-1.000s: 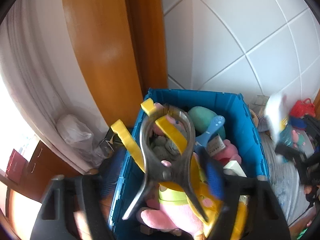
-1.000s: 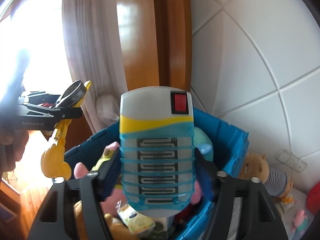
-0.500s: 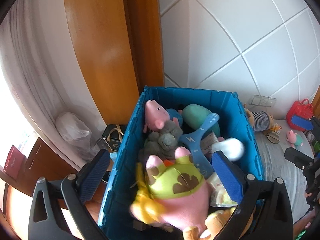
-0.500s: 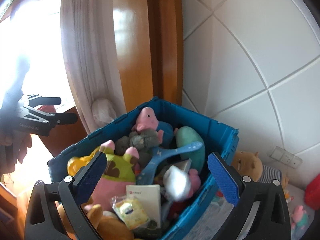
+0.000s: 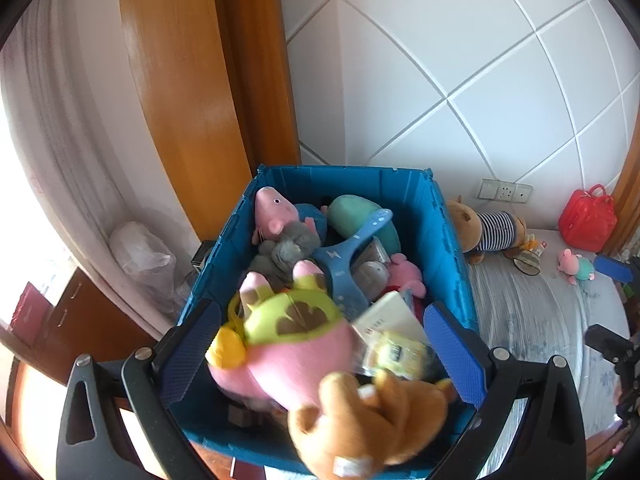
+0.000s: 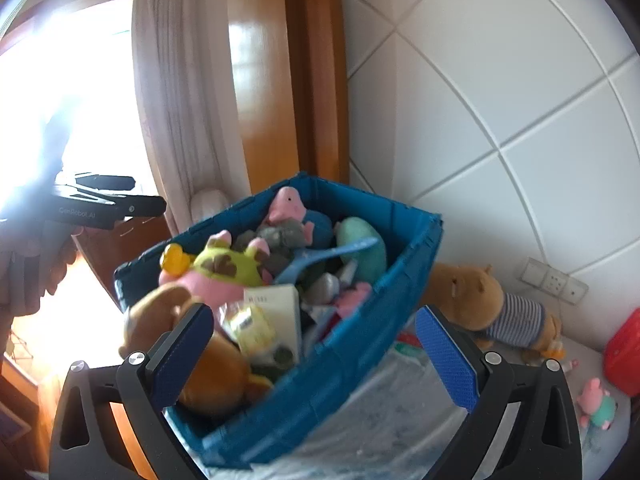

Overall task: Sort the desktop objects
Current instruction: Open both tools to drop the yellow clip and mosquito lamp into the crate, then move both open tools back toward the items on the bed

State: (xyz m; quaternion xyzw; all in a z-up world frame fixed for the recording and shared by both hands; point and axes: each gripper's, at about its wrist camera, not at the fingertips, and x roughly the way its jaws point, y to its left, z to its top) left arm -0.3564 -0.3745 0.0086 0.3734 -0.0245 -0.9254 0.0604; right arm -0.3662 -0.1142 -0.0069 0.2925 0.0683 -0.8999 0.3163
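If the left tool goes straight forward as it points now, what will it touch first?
Probably the pink plush with the green top, lying on the pile in the blue crate. The left tool is open; depth is uncertain.

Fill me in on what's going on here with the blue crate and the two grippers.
A person is sorting toys into the blue plastic crate. Both handheld grippers, left gripper and right gripper, hang open and empty over it. The crate is piled with plush toys, a blue plastic paddle and a white booklet. A brown plush bear in a striped shirt, a red plastic case and a small pink plush pig lie outside on the pale cloth.
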